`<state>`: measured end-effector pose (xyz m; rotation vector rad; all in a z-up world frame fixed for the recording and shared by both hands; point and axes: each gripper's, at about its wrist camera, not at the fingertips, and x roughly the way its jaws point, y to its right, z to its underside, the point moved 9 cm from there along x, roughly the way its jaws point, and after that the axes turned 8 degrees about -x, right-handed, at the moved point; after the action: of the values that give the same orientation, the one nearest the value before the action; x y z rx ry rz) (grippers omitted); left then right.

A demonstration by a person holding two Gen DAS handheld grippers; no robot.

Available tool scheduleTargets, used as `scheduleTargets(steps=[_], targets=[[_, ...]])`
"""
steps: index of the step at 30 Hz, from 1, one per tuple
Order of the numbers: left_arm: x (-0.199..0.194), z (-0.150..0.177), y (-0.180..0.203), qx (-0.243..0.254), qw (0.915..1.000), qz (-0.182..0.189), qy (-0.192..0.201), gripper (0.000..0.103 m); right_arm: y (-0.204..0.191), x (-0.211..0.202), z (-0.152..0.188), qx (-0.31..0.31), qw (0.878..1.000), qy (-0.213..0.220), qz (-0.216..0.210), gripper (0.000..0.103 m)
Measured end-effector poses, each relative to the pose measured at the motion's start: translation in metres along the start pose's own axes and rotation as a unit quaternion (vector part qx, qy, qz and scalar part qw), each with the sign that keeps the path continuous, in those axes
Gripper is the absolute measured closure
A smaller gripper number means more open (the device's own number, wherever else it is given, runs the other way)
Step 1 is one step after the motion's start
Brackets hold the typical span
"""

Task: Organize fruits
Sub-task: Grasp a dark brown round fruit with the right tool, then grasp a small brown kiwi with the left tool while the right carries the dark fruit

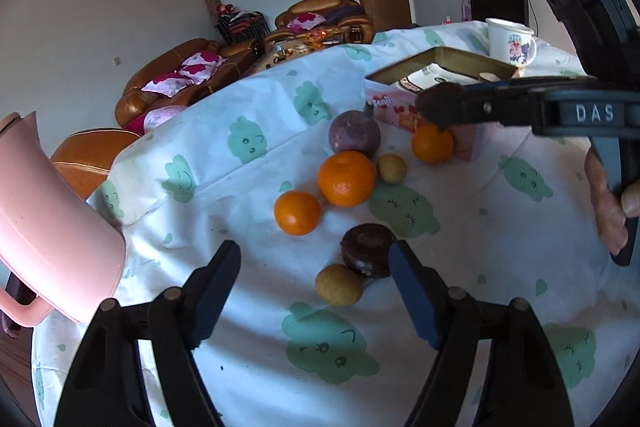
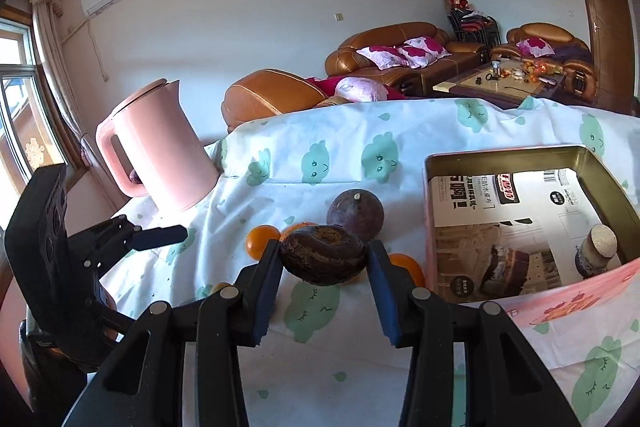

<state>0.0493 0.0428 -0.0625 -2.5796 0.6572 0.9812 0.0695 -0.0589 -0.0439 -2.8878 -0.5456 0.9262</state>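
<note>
Fruits (image 1: pixel 347 179) lie in a loose cluster on the bench (image 1: pixel 248 131): three oranges, a purple round one, two small tan ones and a dark flat one (image 1: pixel 367 254). The right hand-held gripper (image 2: pixel 325 259) is clamped on another dark flat fruit (image 2: pixel 322 254), lifted clear of the cloth, its broad face upward and its long axis running across between the pads. The tin box (image 2: pixel 592 167) it seems bound for sits just to that gripper's right and a little beyond, open side up, so the carry goes rightward and over the near wall. The gripper points forward and downward over the bench.

The left hand-held gripper (image 1: pixel 316 287) hovers low with jaws fairly wide and nothing between them; the dark fruit on the cloth lies just ahead by its right finger, a tan one (image 1: pixel 338 284) beside it. Which it targets I cannot tell.
</note>
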Motion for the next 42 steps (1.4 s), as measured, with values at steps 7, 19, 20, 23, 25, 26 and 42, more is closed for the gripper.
scheduleTargets(steps=[7, 19, 20, 23, 25, 26, 42], targets=[[0.002, 0.014, 0.003, 0.029, 0.9995, 0.006, -0.012, 0.026, 0.012, -0.002, 0.001, 0.027, 1.0, 0.0, -0.005, 0.058], [0.034, 0.02, -0.01, -0.009, 0.9987, -0.012, -0.05, 0.055, 0.015, -0.001, 0.003, 0.031, 1.0, -0.002, 0.001, 0.058], [0.035, 0.02, -0.01, -0.018, 0.9985, -0.001, -0.052, 0.058, 0.015, -0.001, 0.003, 0.031, 1.0, -0.003, 0.002, 0.058], [0.035, 0.02, -0.007, -0.032, 0.9975, 0.027, -0.057, 0.072, 0.016, -0.001, 0.002, 0.031, 1.0, -0.001, 0.004, 0.058], [0.034, 0.02, -0.007, -0.038, 0.9972, 0.032, -0.057, 0.072, 0.017, -0.002, 0.002, 0.031, 1.0, 0.001, 0.007, 0.058], [0.034, 0.02, -0.007, -0.041, 0.997, 0.033, -0.056, 0.073, 0.017, -0.002, 0.002, 0.03, 1.0, 0.001, 0.008, 0.058], [-0.017, -0.044, -0.016, -0.155, 0.9789, 0.036, 0.128, 0.073, 0.086, -0.065, -0.035, -0.001, 0.984, 0.103, 0.145, 0.058]])
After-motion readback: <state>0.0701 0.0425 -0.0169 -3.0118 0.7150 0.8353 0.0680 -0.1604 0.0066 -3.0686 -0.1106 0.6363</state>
